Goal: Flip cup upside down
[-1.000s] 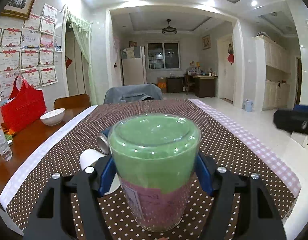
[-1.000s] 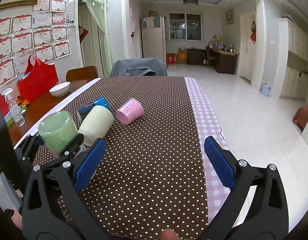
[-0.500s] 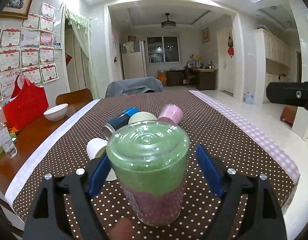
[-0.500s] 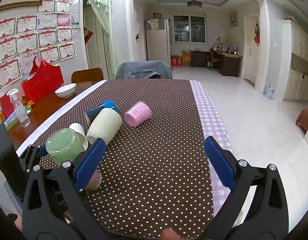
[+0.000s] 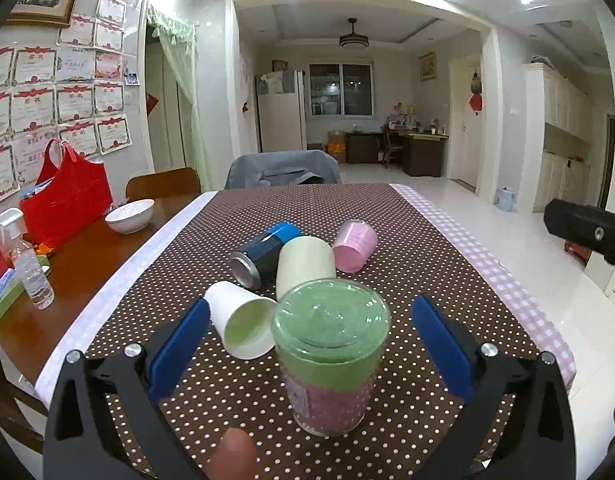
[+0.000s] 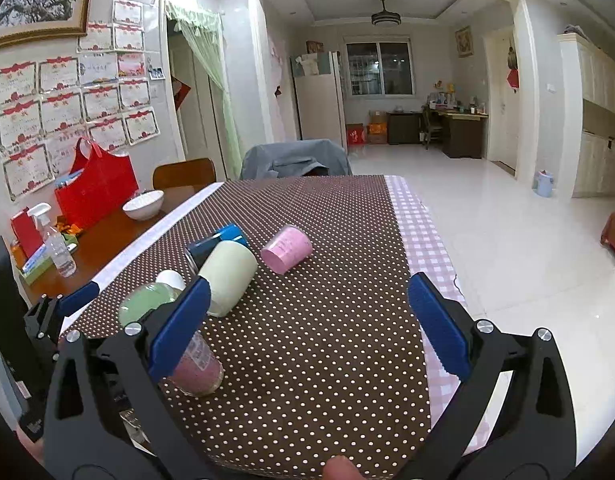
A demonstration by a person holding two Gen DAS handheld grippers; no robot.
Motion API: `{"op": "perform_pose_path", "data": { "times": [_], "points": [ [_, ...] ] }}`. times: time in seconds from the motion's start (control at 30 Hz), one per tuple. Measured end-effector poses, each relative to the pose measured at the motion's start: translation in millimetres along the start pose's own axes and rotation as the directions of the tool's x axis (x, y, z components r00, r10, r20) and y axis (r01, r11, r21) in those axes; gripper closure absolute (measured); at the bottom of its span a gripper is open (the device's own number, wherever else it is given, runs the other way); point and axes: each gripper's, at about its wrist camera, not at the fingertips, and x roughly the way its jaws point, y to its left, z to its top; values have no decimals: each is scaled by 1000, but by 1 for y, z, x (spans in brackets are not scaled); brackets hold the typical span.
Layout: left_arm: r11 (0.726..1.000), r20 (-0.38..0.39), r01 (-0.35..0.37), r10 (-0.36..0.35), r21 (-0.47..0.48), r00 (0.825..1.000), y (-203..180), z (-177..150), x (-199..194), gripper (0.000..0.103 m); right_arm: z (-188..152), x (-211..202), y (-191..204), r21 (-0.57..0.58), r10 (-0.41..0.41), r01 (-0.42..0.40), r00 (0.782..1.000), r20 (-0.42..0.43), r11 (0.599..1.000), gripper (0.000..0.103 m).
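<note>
Your left gripper (image 5: 311,344) stands wide, jaws clear of the green-and-pink cup (image 5: 330,356) at lower centre — it sits base-up on the dotted cloth (image 5: 407,248), so no grip is needed. Your right gripper (image 6: 307,320) hangs wide too — empty.

Left gripper (image 5: 307,344) is held wide open, level, near the near edge of the table; both blue pads (image 5: 179,346) are parted with clear gaps either side, nothing clamped. A fingertip of the left hand (image 5: 231,456) is seen at the bottom of the frame. Right gripper (image 6: 307,320) is likewise spread wide, nothing between its pads (image 6: 437,322), positioned toward the near right corner. A fingertip of the right hand (image 6: 341,468) is visible at the bottom edge.
</note>
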Motion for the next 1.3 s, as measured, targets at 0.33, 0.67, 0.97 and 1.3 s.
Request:
{"op": "perform_pose_path", "data": {
  "times": [0.33,0.67,0.97,1.3],
  "points": [
    [994,-7,-102,101,-26,995,12,31,-45,4,6,-20,13,-17,34,-33,998,48,999,6],
    [975,2,-216,216,-50,976,26,50,-90,4,6,-36,37,-67,70,-64,994,78,996,6],
    [969,3,-240,240,-68,971,30,49,-106,4,2,-38,52,-108,65,-56,994,85,993,6],
    [968,7,-242,243,-68,970,26,45,-109,4,2,-42,53,-120,46,-34,994,103,992,6]
  ]
}}
